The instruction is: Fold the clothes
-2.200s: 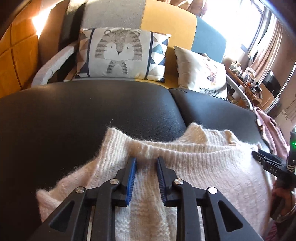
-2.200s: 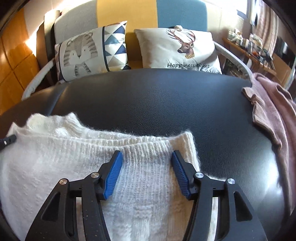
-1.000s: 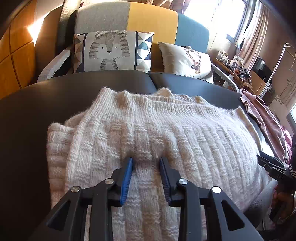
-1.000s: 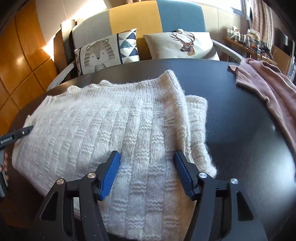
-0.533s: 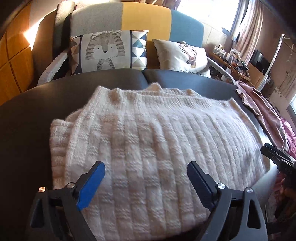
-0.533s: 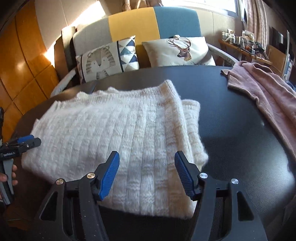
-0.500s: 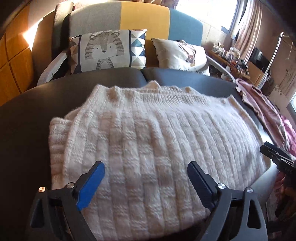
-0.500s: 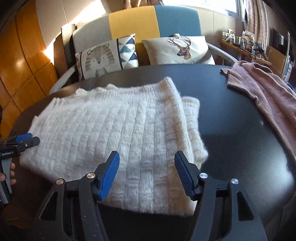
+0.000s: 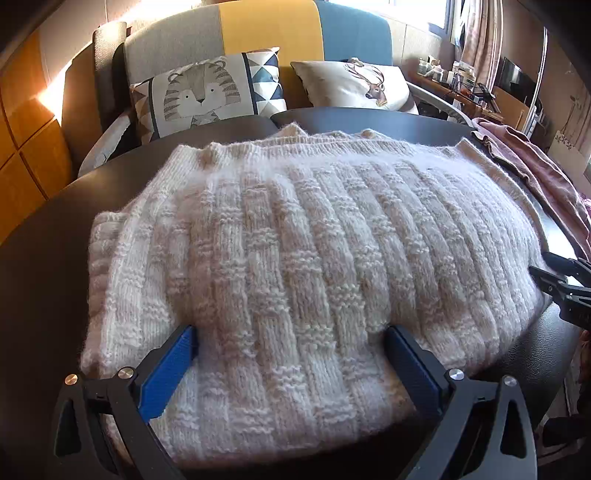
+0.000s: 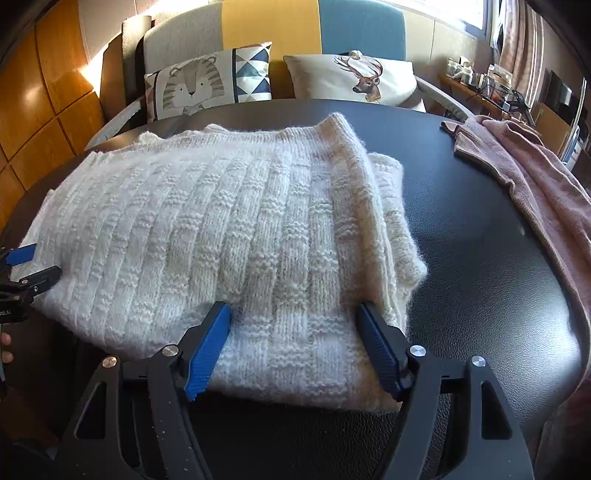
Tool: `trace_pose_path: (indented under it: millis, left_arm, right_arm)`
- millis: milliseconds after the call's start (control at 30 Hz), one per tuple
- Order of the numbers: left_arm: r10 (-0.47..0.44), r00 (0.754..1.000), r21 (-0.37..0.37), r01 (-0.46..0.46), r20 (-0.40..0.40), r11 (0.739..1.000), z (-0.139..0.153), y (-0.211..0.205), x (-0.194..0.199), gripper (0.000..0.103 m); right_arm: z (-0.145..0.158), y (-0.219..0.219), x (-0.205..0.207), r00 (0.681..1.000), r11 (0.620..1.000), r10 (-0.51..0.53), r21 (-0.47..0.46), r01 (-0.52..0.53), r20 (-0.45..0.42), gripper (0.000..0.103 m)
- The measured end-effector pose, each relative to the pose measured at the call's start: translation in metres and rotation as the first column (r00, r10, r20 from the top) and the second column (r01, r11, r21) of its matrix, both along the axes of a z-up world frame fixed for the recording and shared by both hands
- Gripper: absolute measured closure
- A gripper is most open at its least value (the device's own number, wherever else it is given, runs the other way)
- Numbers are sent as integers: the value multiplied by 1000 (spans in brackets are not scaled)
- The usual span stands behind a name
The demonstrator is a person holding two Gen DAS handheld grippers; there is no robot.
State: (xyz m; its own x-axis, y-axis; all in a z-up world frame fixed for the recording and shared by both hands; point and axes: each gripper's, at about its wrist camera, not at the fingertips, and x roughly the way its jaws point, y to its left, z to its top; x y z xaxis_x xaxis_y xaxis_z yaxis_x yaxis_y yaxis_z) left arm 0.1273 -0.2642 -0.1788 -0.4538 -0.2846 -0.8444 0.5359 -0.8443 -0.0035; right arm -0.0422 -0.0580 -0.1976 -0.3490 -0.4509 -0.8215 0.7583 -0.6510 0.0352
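A black desk (image 10: 480, 258) with a leather-like surface fills the near scene, and behind its far edge stands a sofa (image 10: 269, 26) in grey, yellow and blue panels. On the desk lies a cream knit sweater (image 9: 314, 240), folded into a thick rectangle with its ribbed edge along the far side and a narrower folded layer sticking out at each end. It covers the near middle of the desk. A pink garment (image 10: 535, 192) is draped over the right edge of the desk, apart from the sweater. Two cushions lean on the sofa: a tiger cushion (image 9: 203, 96) to the left and a deer cushion (image 10: 354, 79) to the right. The left gripper (image 9: 290, 363) sits over the near edge of the sweater; its jaws are opening and stand very wide, the knit lying between the blue pads without being pinched. The right gripper (image 10: 293, 345) is over the sweater's near right corner; its jaws are also opening, fairly wide, with the fabric between them and not clamped. Shelves of small clutter (image 10: 491, 85) stand far right
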Motion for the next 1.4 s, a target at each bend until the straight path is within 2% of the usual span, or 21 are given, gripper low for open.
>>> trace_pose_path:
  millis: [267,467,633,1400]
  left_arm:
    - [-8,1000,-3,7,-27,1000,21,6,0,0]
    - [-12,1000,1,12,21,1000,0,11,-7,0]
    - [-16,1000,-9,16,10,1000,-3,11,-5,0]
    - [9,1000,10,-8,-21,1000,-6,10,2,0]
  right_arm:
    - [20,-9,7,1000,1000,-3,-24,3,-2,29]
    - [3,-13,6,1000,1000,1,15,-1,13,29]
    - [-1,-13,6,1000,1000,4,17,-4,10,24]
    - [-3,-14,6,1000,1000,0,9,0,8,21]
